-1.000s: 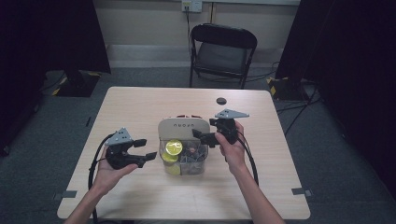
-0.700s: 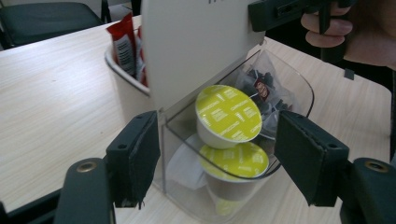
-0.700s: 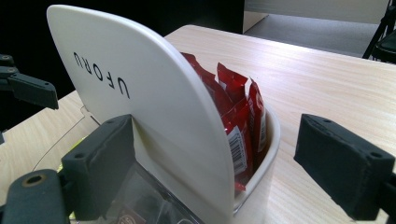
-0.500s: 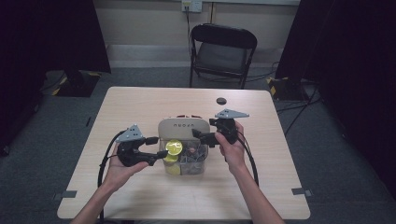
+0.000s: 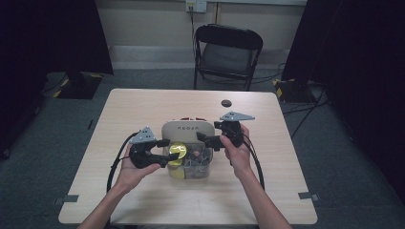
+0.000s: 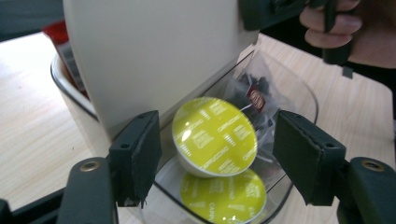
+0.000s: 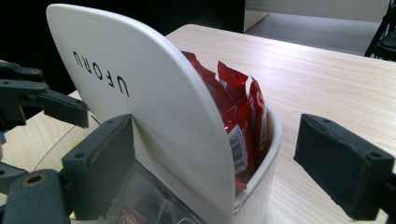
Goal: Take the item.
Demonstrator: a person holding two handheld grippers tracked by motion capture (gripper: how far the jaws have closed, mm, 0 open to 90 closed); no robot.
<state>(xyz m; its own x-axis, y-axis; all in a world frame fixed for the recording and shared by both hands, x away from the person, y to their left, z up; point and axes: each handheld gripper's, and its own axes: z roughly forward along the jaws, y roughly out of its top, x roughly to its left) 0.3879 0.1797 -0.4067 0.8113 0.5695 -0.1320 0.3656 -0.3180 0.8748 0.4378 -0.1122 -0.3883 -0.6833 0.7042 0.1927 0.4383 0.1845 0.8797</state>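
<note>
the left tongs (image 6: 212, 154) are bracketing a yellow-green coffee capsule (image 6: 214, 135), which is sitting straight ahead between the pads in the clear front bin (image 6: 299, 93) of the organiser on the worktop (image 5: 143, 109). the jaws have just been closing but are not yet touching it, its foil face tilting toward them. the right tongs (image 7: 233, 158) are standing wide open astride the organiser's cream lid (image 7: 140, 93), gripping nothing.

2 pods (image 6: 214, 135) in container (image 6: 299, 93)
</note>
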